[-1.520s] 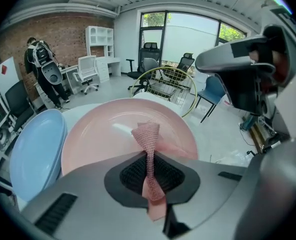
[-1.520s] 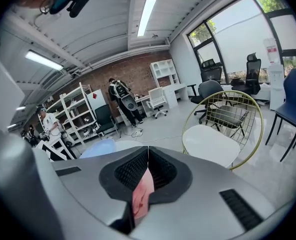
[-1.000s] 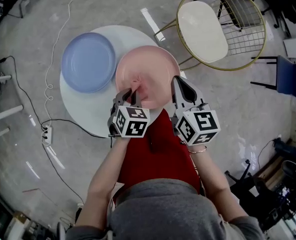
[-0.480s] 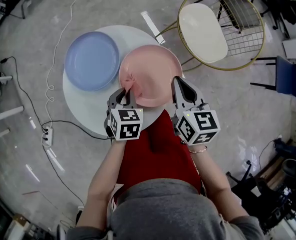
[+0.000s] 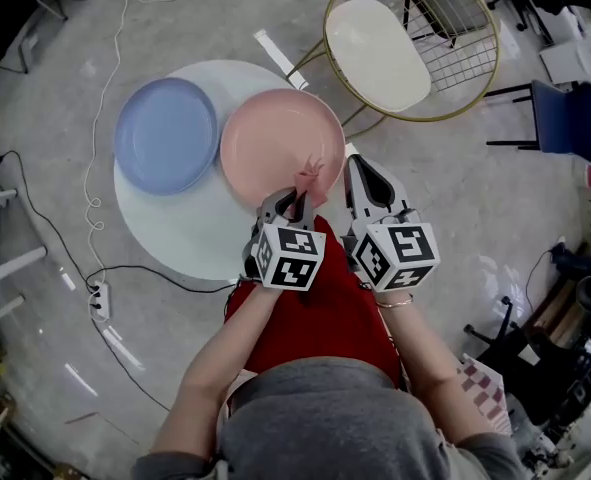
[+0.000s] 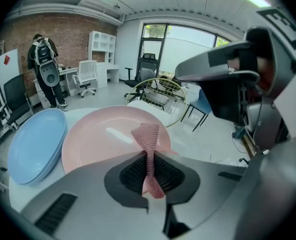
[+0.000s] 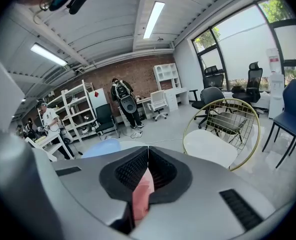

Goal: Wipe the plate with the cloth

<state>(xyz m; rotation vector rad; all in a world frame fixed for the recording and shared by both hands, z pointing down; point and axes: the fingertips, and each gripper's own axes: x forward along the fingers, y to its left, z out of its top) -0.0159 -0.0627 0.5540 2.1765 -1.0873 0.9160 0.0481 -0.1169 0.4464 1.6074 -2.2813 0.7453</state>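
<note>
Plates, two: pink plate (image 5: 275,138), blue plate (image 5: 165,135); left hand-held gripper (image 5: 287,201) pinches one cloth (image 5: 310,172), right hand-held gripper (image 5: 356,168) clamps pink plate.

Bright even light from ceiling strips (image 7: 153,20); fisheye-warped, dark-vignetted edges.

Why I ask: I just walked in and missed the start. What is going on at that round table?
A person holds a gripper in each hand over a round white table. The left gripper is shut on a pink cloth, held at the near edge of the pink plate. The right gripper is clamped on that plate's rim, apparently to steady it. A blue plate lies beside it, untouched.
</note>
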